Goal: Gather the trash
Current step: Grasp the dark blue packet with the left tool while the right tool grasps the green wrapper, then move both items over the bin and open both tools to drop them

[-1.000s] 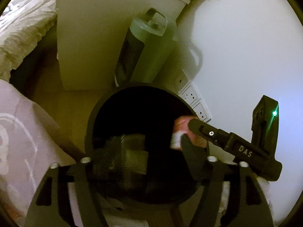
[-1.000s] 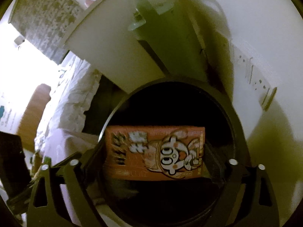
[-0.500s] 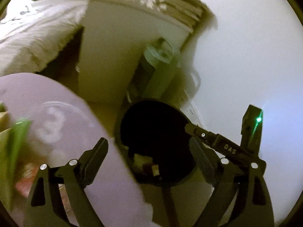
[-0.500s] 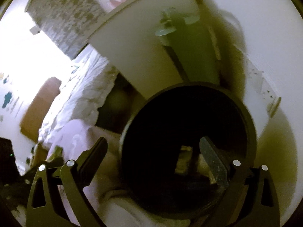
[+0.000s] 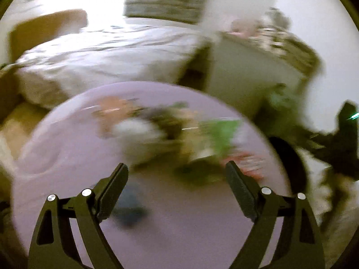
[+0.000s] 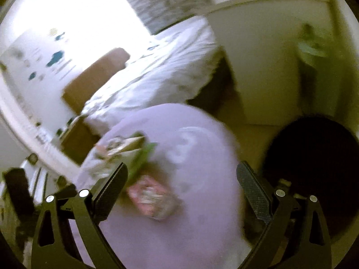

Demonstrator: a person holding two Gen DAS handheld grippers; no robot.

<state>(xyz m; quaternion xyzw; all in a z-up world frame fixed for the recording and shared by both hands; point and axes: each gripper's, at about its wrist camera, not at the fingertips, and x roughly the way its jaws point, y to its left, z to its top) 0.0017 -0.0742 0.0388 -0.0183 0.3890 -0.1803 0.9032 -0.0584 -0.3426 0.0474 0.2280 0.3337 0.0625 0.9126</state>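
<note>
Both views are smeared by motion, but the left gripper (image 5: pixel 177 177) stands spread wide with nothing between its fingers, poised over a round lilac table (image 5: pixel 67 157) where a heap of trash (image 5: pixel 170 134) lies, seemingly wrappers in pink, green and white. The right gripper (image 6: pixel 181 179) is likewise spread and empty above the same table, a pink wrapper (image 6: pixel 150 197) lying between its fingers' lines, and the black bin (image 6: pixel 314 157) sits on the floor just beside the table, with a bed (image 6: pixel 157 71) beyond.

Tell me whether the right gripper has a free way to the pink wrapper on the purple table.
Probably yes. The right gripper is open and empty, and the pink wrapper lies uncovered on the purple table, between the fingers in its view. The green trash sits beside it, though blur hides details.
</note>
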